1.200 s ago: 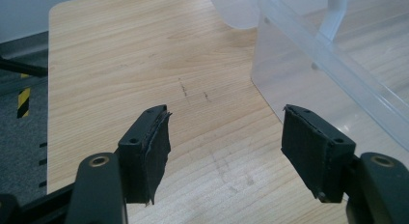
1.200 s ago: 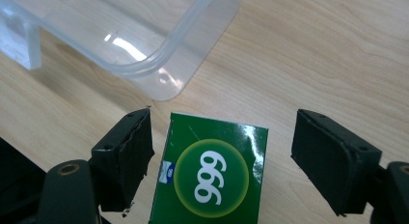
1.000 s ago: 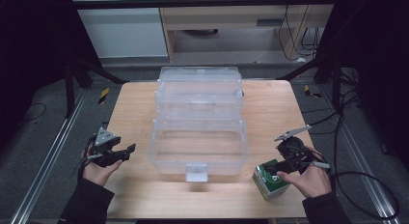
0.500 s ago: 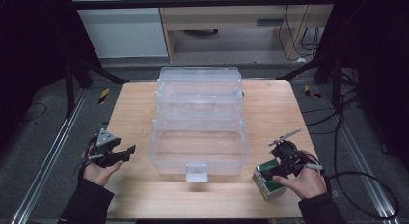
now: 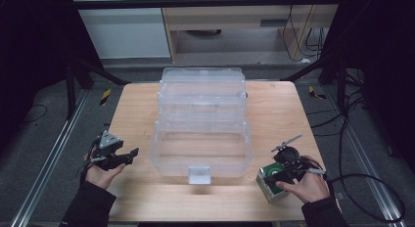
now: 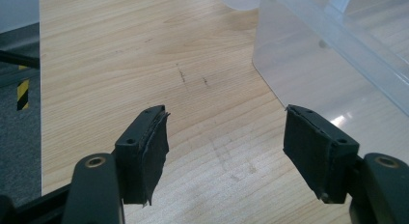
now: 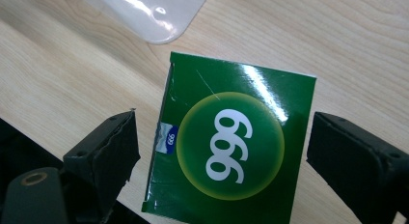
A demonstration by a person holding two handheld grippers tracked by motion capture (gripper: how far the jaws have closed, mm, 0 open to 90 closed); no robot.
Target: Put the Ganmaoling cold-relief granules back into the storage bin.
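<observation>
Early stage, nothing gripped yet. Right gripper [image 7: 222,151] poised over small green cardboard box marked 999 [image 7: 231,147], lower right of frame, jaws wide and straddling without contact. Left gripper [image 6: 226,142] wide open, empty. Remaining: closing, lifting, placing into clear plastic tiered storage box [image 5: 200,119].

Dim, soft high view; sharp gripper views with glare on the green box [image 7: 231,147].
</observation>
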